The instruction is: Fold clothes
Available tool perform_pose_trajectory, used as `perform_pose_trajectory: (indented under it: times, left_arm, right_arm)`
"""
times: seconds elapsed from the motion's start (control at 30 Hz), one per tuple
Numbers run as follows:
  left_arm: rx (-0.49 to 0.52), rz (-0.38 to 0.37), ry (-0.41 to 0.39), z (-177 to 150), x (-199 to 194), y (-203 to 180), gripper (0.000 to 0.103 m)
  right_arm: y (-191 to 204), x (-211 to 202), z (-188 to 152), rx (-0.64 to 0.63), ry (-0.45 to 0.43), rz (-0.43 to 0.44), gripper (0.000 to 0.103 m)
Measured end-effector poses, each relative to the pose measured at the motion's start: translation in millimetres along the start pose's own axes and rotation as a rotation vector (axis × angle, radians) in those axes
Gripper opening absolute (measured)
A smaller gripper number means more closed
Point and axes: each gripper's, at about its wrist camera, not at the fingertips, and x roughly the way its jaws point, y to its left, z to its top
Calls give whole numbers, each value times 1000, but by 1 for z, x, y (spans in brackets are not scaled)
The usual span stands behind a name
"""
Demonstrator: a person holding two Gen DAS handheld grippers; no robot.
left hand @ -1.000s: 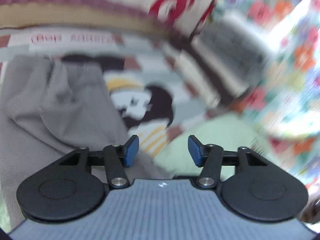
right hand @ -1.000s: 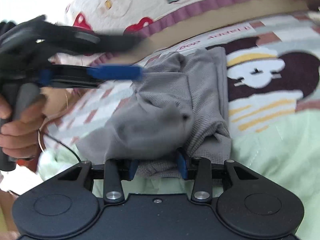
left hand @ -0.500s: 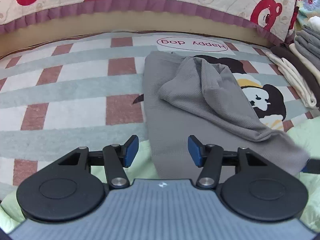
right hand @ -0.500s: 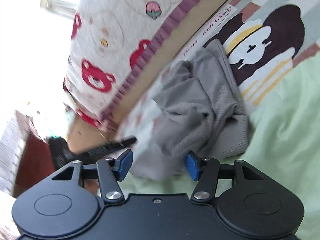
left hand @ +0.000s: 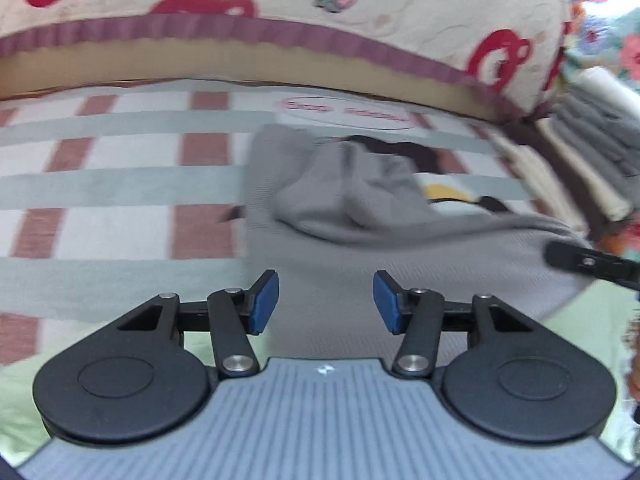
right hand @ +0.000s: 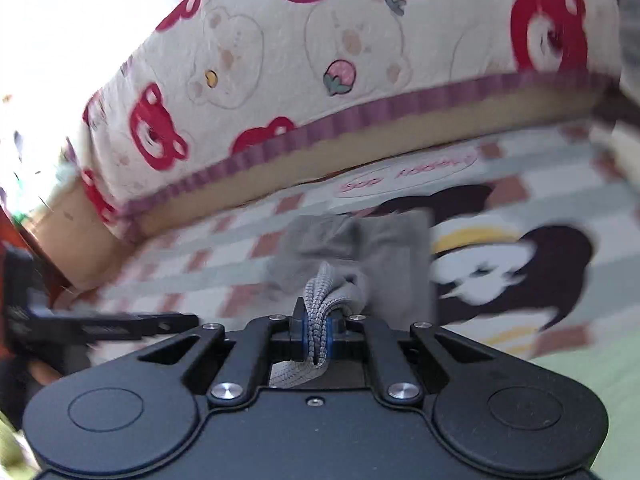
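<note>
A gray knit garment (left hand: 360, 216) lies on a bed, spread over a checked blanket (left hand: 120, 184) with brown and pale gray-green squares and a cartoon dog print (right hand: 512, 264); part of the garment is bunched up in a loose mound toward its far end, while the near part lies flatter. The right gripper (right hand: 316, 334) is clamped tight on a gathered fold of the garment's near edge, the ribbed cloth pinched between its blue pads and looping out behind them. The left gripper (left hand: 326, 304) hovers over the garment's near left part with its blue pads wide apart and nothing between them; whether they touch the cloth cannot be told. Seen from the left wrist, the right gripper's black tip (left hand: 588, 262) sits at the garment's right edge. Beyond the garment, an oval label with pink lettering (left hand: 348, 110) is printed on the blanket, and behind that rises a cream quilt with red bears (right hand: 360, 60) edged in a purple ruffle. To the right of the garment stands a stack of folded clothes (left hand: 580, 156) in gray, cream and brown.
</note>
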Motion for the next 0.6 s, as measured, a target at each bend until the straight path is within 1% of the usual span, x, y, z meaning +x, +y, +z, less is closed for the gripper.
perform_pose_trajectory:
  times: [0.07,0.13,0.2,0.4,0.5,0.6]
  left_arm:
    - [44,47,100,-8,23,-8,48]
    - [92,114,200,-19,45,-14,44]
    - [97,137,242,-32,54,-10,44]
    - [26,131,273,-37,45,12,46]
    - [-14,115,280,-42,45,23,46]
    - [-20,126,279,-44,47,22,47]
  right_arm:
    - [-21,12,-11,88,57,-2,10]
    - [-34,21,-27,106,82,-24,10]
    - [-41,20,-40,123,75,-13,10]
    - [-52,27,-58,131,121,-23,9]
    - [-57,27,-62,149,119,-14,9]
    - [-58,26,-65,121,119,-6,10]
